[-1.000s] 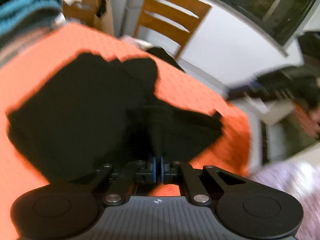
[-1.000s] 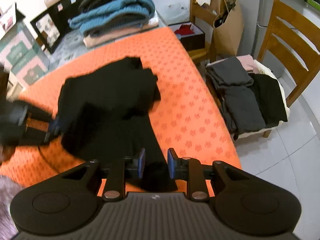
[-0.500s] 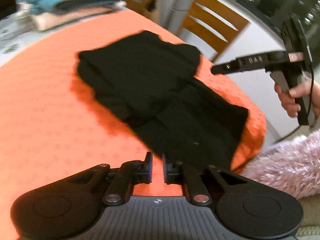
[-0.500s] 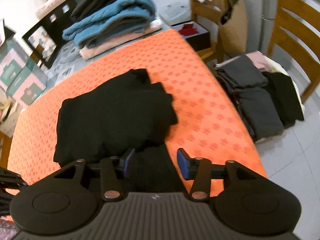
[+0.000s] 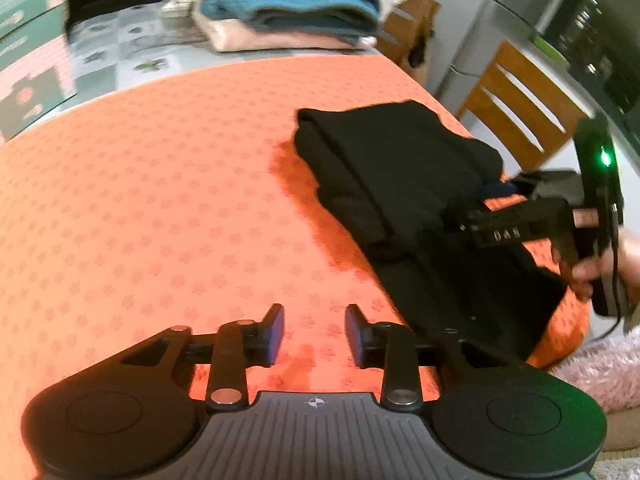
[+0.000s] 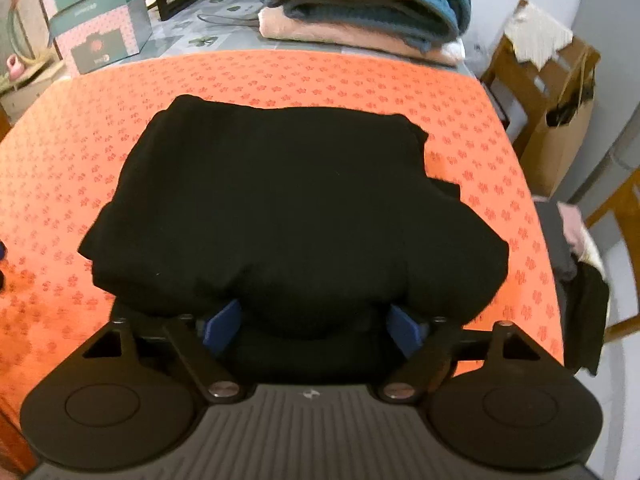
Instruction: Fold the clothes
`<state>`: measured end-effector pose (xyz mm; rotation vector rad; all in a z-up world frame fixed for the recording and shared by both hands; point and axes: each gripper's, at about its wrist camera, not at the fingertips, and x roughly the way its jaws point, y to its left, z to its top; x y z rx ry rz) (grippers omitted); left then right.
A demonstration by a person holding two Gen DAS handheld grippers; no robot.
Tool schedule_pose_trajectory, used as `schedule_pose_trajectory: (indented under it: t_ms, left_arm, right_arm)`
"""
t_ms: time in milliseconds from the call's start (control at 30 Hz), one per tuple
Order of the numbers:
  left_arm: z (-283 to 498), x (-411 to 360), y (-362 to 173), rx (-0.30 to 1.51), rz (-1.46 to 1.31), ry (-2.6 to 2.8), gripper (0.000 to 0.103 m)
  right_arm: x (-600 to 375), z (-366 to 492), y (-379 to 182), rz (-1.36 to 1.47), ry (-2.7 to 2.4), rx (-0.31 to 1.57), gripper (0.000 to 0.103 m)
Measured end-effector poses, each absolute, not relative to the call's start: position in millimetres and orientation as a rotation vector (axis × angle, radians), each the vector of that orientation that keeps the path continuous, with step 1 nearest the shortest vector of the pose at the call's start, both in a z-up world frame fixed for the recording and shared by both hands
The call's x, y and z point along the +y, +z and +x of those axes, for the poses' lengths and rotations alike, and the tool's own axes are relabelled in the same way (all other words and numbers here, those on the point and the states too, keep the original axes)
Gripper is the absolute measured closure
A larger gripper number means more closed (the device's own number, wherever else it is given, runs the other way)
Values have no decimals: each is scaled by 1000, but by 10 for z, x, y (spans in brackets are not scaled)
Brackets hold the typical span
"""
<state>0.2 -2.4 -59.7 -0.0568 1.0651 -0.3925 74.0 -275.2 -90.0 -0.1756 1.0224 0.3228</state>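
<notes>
A black garment (image 6: 288,200) lies folded on the orange tablecloth (image 6: 280,76). My right gripper (image 6: 312,328) is at its near edge with its jaws opening wide. The bulging near fold sits between the blue pads (image 6: 222,326), which do not pinch it. In the left wrist view the same black garment (image 5: 400,184) lies to the right, with the right gripper (image 5: 504,216) and a hand over its far side. My left gripper (image 5: 315,328) hovers over bare orange tablecloth (image 5: 160,200) to the left of the garment. Its jaws are opening with nothing between them.
A stack of folded teal and pink clothes (image 6: 360,4) sits at the table's far end, with patterned boxes (image 6: 96,28) at the far left. A wooden chair (image 5: 520,112), a paper bag (image 6: 568,128) and a chair piled with dark clothes (image 6: 576,264) stand to the right.
Both grippers' jaws have widened. The left one let go of the black cloth and drew away to the left. The right one came down to the garment's near fold.
</notes>
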Motion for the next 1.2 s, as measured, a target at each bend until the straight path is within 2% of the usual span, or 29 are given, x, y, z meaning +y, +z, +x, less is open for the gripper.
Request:
schedule_pose_trajectory:
  t_ms: [167, 233, 633, 700, 733, 767, 833, 967, 1200]
  left_arm:
    - [39, 26, -642, 1081, -85, -362, 50]
    - [44, 22, -655, 1086, -84, -361, 43]
    - [51, -53, -690, 1087, -43, -373, 37]
    - [52, -66, -694, 1086, -37, -374, 37]
    - [51, -71, -693, 1084, -33, -374, 37]
    - [49, -70, -690, 1080, -31, -374, 37]
    - [42, -60, -672, 1067, -35, -372, 37]
    - [45, -39, -659, 1058, -43, -366, 37]
    - [67, 36, -656, 1049, -61, -344, 38]
  right_arm:
    - [-2771, 697, -897, -158, 288, 1025, 16]
    - [-2768, 679, -926, -153, 274, 1022, 14]
    - [-2688, 630, -943, -243, 306, 996, 13]
    - [-2657, 663, -949, -272, 310, 989, 20]
    - [-2644, 676, -922, -282, 303, 978, 37]
    - [-2641, 695, -875, -290, 292, 968, 62]
    - [-2656, 733, -768, -286, 282, 941, 76]
    - [-2652, 812, -474, -275, 298, 842, 85]
    - [-2402, 1283, 0, -310, 364, 691, 92]
